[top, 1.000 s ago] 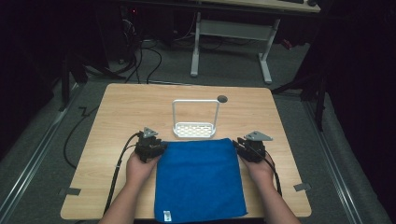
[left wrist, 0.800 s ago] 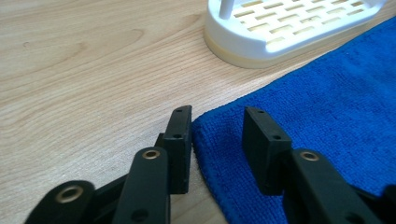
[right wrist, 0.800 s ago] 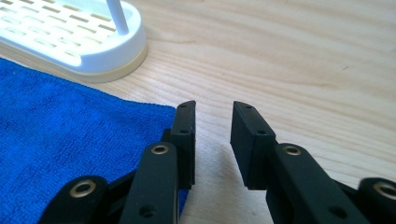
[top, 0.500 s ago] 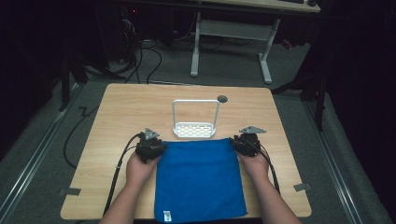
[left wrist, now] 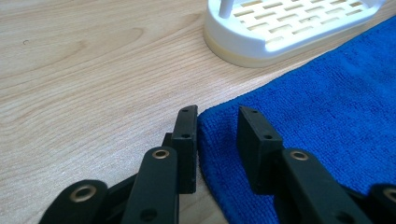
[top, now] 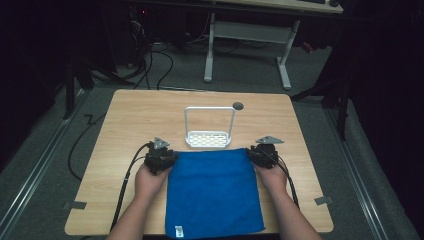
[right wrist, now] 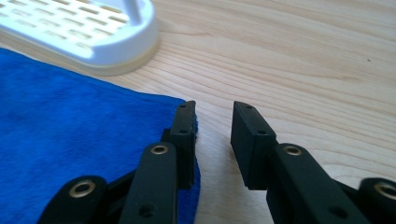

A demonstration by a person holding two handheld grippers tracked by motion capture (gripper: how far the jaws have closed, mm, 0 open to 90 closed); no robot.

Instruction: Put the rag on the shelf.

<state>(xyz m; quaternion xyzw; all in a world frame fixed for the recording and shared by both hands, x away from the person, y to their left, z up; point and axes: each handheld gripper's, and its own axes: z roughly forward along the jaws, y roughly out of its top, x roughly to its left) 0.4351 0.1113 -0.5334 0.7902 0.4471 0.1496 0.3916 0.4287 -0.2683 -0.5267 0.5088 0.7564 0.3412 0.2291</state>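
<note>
- A pale wooden table [top: 130,125] with a light grain stands on grey carpet in a dim room; beyond its far edge are a white-legged desk frame [top: 245,45] and loose dark cables [top: 160,60] on the floor.
- A small dark round hole [top: 238,105] sits near the table's far edge, and grey tape tabs [top: 74,205] mark its near corners.
- A white slotted plastic tray with a tall wire hoop handle [top: 208,138] stands mid-table, just beyond the cloth's far edge.
- A blue square microfibre cloth [top: 212,190] lies flat at the near middle of the table, between the two hands, a small white label at its near hem.
- The left gripper [left wrist: 217,140] rests at the cloth's far left corner; its jaws have just been closing and stand apart, the corner's edge lying between them, one finger [left wrist: 186,140] on the bare wood side and the other over the cloth. The pads do not yet press the fabric.
- The right gripper [right wrist: 212,140] rests at the far right corner with its jaws apart; one finger [right wrist: 184,140] sits at the cloth's edge, the other over bare wood, and the gap between them shows mostly wood.
- In the high view both grippers' fingertips are hidden under their black bodies and grey plates.
- The tray is cut off by the top edge in both gripper views, and the person's forearms by the high view's bottom edge.
</note>
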